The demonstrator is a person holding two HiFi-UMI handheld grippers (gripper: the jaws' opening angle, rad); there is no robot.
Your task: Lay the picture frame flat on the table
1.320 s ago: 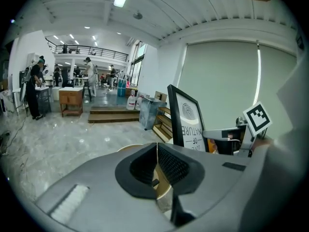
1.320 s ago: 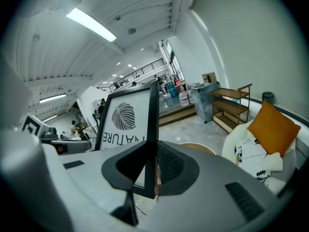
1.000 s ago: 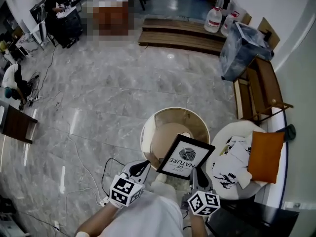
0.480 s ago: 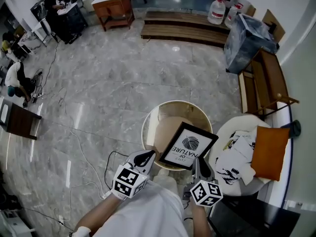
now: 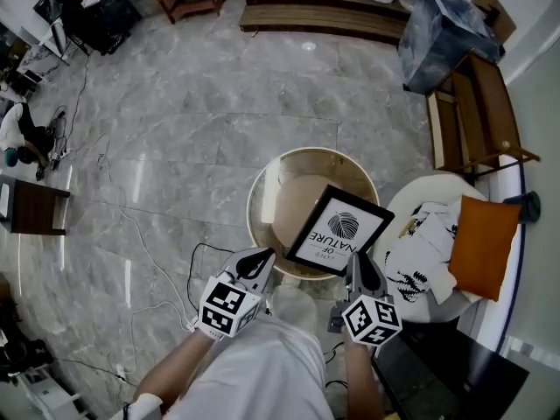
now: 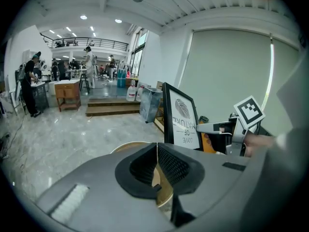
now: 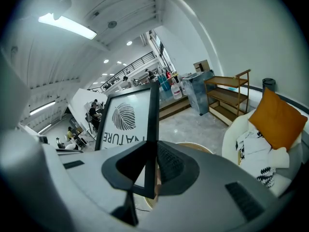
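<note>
The black picture frame (image 5: 339, 230), with a white print that carries a leaf drawing and lettering, hangs tilted over the near right part of the round glass-topped table (image 5: 262, 178). My right gripper (image 5: 357, 268) is shut on the frame's lower edge. In the right gripper view the frame (image 7: 126, 117) rises upright from the jaws of that gripper (image 7: 152, 172), with the table (image 7: 195, 149) beyond. My left gripper (image 5: 260, 260) sits at the table's near left rim, shut and holding nothing. The left gripper view shows its jaws (image 6: 155, 164) closed, and the frame (image 6: 181, 117) to the right.
A white armchair (image 5: 411, 201) with an orange cushion (image 5: 482, 245) and a patterned cloth (image 5: 418, 252) stands just right of the table. A black cable (image 5: 203, 265) lies on the marble floor at the left. A wooden shelf (image 5: 468, 121) stands behind the chair.
The frame stays held in my right gripper over the table's near right side. Both grippers have shifted only slightly while the head view has tipped further down.
</note>
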